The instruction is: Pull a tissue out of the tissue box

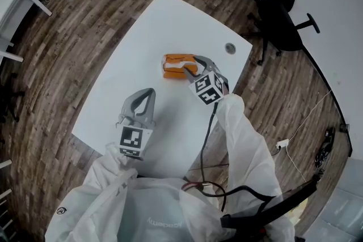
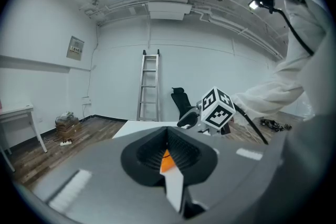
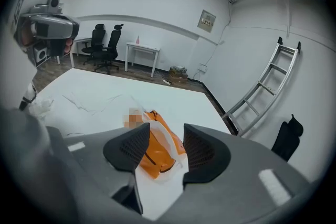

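Your left gripper (image 1: 147,94), clenched empty, hangs apart from the box (image 1: 170,59); your right gripper (image 3: 167,147), jaws apart, straddles the tissue (image 3: 160,131) atop it. Unpinned, the box may lift with your pull.

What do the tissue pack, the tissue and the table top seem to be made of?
Tissue pack: probably soft orange plastic film, slightly glossy; it creases and bulges. Tissue: thin matte white paper, standing folded. Table: smooth white top, perhaps laminate or painted board; the look leaves it open.
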The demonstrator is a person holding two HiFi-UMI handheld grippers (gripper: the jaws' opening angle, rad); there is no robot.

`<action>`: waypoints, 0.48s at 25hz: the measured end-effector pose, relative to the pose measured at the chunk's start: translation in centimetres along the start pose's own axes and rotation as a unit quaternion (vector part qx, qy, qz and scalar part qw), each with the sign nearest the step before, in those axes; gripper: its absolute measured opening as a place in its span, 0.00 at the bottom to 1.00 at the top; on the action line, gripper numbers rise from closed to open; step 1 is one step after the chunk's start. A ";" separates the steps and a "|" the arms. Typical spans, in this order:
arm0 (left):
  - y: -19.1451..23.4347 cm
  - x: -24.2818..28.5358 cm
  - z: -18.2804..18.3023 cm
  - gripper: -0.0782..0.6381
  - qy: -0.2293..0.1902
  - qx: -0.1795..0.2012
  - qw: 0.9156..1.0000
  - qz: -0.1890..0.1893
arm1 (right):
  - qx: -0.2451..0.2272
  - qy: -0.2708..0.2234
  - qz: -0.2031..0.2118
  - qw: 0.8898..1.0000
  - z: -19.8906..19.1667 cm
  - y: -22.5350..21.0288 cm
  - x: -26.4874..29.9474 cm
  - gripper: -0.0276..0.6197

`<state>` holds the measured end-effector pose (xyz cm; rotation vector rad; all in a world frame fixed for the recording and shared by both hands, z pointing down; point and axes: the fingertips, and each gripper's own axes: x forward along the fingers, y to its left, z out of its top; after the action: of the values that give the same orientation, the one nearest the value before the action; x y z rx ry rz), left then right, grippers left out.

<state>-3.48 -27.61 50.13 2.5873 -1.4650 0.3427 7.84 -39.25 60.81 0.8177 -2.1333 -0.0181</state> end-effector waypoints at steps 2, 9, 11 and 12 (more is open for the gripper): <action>0.1 0.1 -0.1 0.11 0.002 -0.001 1.000 0.001 | -0.006 0.005 0.006 1.000 -0.1 0.1 0.5 0.35; 0.1 0.3 -0.7 0.11 0.013 -0.006 1.000 0.004 | -0.014 0.008 0.020 1.000 -0.1 0.5 1.5 0.29; 0.1 0.2 -0.9 0.11 0.014 -0.007 1.000 0.004 | -0.012 0.005 0.022 1.000 0.0 0.6 1.7 0.28; 0.1 0.2 -1.0 0.11 0.014 -0.008 1.000 0.004 | -0.012 0.004 0.023 1.000 0.1 0.7 1.8 0.27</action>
<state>-3.62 -27.61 51.12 2.5547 -1.4646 0.3650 6.56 -39.70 62.20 0.7536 -2.1406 -0.0160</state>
